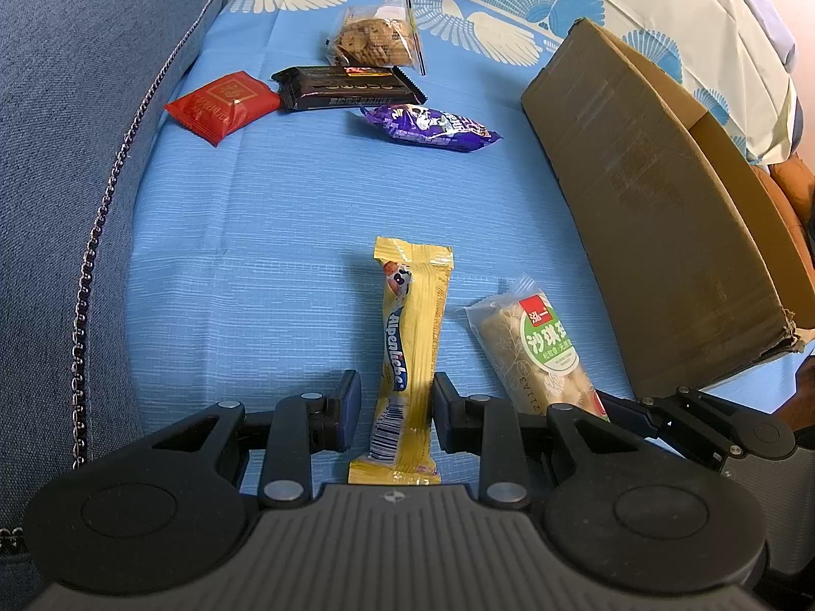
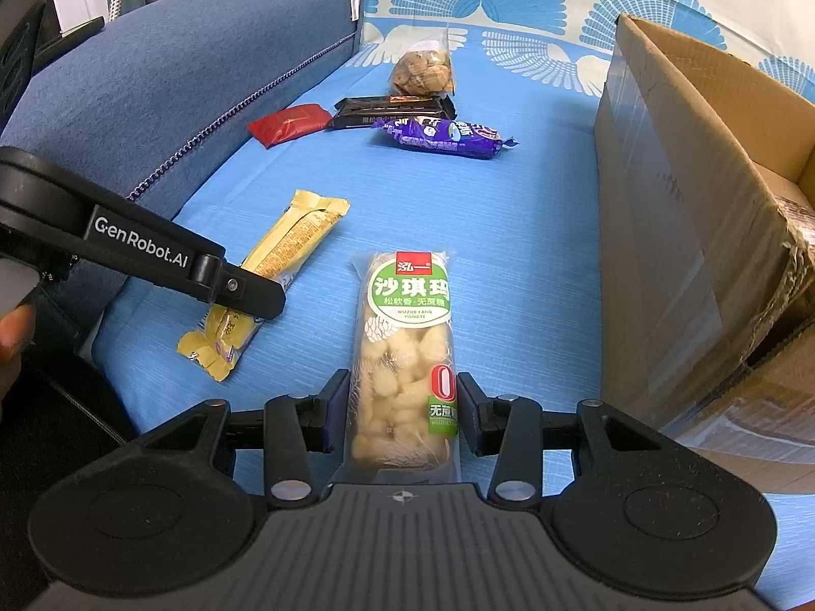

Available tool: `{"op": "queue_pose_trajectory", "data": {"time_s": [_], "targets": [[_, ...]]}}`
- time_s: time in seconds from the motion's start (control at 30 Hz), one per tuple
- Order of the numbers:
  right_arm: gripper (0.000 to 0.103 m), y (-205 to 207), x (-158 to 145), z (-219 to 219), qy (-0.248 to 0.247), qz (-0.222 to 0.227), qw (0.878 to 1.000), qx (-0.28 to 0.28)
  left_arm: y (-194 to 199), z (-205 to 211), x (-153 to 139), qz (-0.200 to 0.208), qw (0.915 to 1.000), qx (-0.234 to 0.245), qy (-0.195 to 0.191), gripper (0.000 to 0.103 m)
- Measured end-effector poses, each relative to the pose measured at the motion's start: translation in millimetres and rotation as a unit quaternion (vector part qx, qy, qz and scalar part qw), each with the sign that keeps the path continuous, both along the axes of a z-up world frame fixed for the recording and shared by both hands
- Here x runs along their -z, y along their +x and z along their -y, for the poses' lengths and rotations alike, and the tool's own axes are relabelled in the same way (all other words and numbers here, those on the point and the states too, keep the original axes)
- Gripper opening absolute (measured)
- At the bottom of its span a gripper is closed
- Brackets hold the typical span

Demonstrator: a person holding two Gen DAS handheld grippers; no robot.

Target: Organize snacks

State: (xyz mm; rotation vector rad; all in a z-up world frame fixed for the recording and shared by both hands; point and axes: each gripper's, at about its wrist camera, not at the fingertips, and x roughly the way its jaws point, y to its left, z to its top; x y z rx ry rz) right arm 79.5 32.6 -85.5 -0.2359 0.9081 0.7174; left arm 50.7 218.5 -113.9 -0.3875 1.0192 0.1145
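A yellow Alpenliebe bar [image 1: 413, 351] lies on the blue sheet between the fingers of my left gripper [image 1: 396, 397], which is open around it; the right pad touches the wrapper. It also shows in the right wrist view [image 2: 285, 265]. A clear green-labelled sachima pack [image 2: 405, 356] lies between the fingers of my right gripper [image 2: 402, 402], open with both pads close to its sides. It also shows in the left wrist view [image 1: 535, 351]. A cardboard box [image 1: 662, 214], also in the right wrist view [image 2: 687, 254], stands open to the right.
Further back lie a red packet [image 1: 221, 104], a black bar [image 1: 351, 86], a purple pack [image 1: 433, 127] and a clear cookie bag [image 1: 377, 40]. A blue sofa cushion [image 1: 76, 153] rises on the left. The left gripper's arm [image 2: 153, 254] crosses the right wrist view.
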Motion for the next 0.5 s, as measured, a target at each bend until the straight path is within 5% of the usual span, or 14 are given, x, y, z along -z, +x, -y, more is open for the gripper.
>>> {"op": "queue_pose_trajectory", "data": {"time_s": [0.5], "targets": [[0.046, -0.5, 1.0, 0.5, -0.001, 0.0, 1.0, -0.001, 0.6, -0.5, 0.4, 0.0, 1.0, 0.002, 0.004, 0.02]]}}
